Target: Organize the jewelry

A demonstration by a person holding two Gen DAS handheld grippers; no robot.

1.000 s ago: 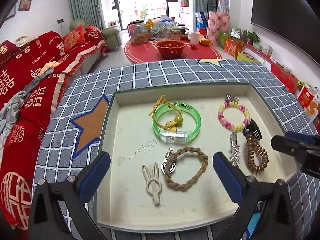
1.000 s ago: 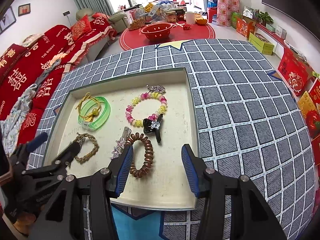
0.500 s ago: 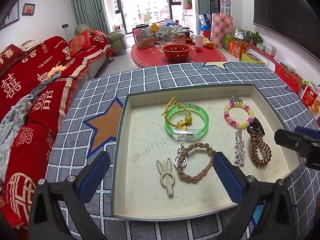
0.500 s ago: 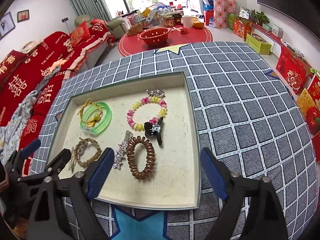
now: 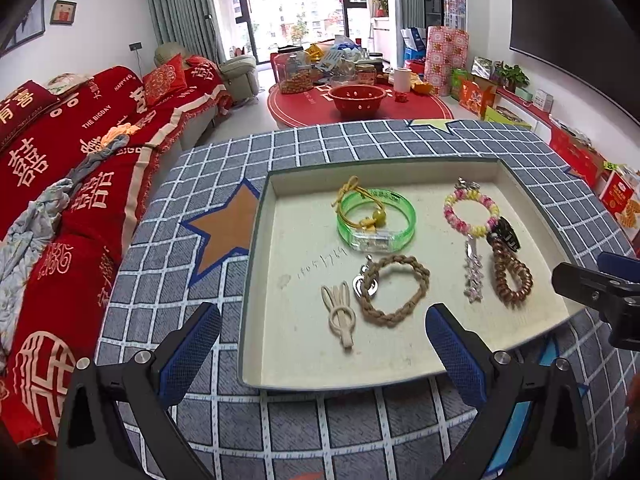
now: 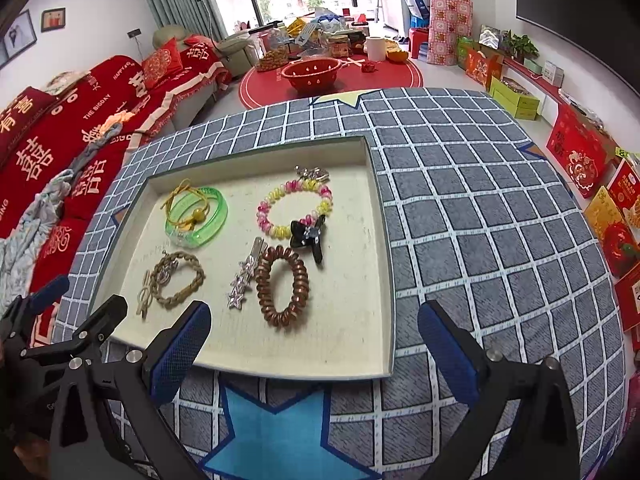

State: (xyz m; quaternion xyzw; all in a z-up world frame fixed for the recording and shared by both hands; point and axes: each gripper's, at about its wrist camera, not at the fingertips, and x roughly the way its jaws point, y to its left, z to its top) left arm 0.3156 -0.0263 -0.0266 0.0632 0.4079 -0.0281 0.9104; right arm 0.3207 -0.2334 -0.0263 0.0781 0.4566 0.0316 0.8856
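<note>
right gripper (image 6: 312,344) hangs above the tray's near rim (image 6: 296,374), jaws just spread to full width, nothing between them. left gripper (image 5: 320,344) likewise wide and empty, over the near left corner of the tray.

nearest to the right gripper: the brown coil hair tie (image 6: 283,286), lying flat just ahead and slightly left of its midline. oval, long axis running near to far, so the jaws as they stand would straddle its short width. right hand looks the nearer one for it; left gripper sits well off to the side.

just left of the coil: silver star clip (image 6: 244,278), long axis near to far, tilted a little right at the far end. black claw clip (image 6: 310,236) touches the coil's far end.

left side: braided bracelet (image 5: 394,290), rabbit clip (image 5: 341,312) pointing near end toward the left gripper.

farther: bead bracelet (image 6: 294,208), green bangle (image 6: 198,216).
</note>
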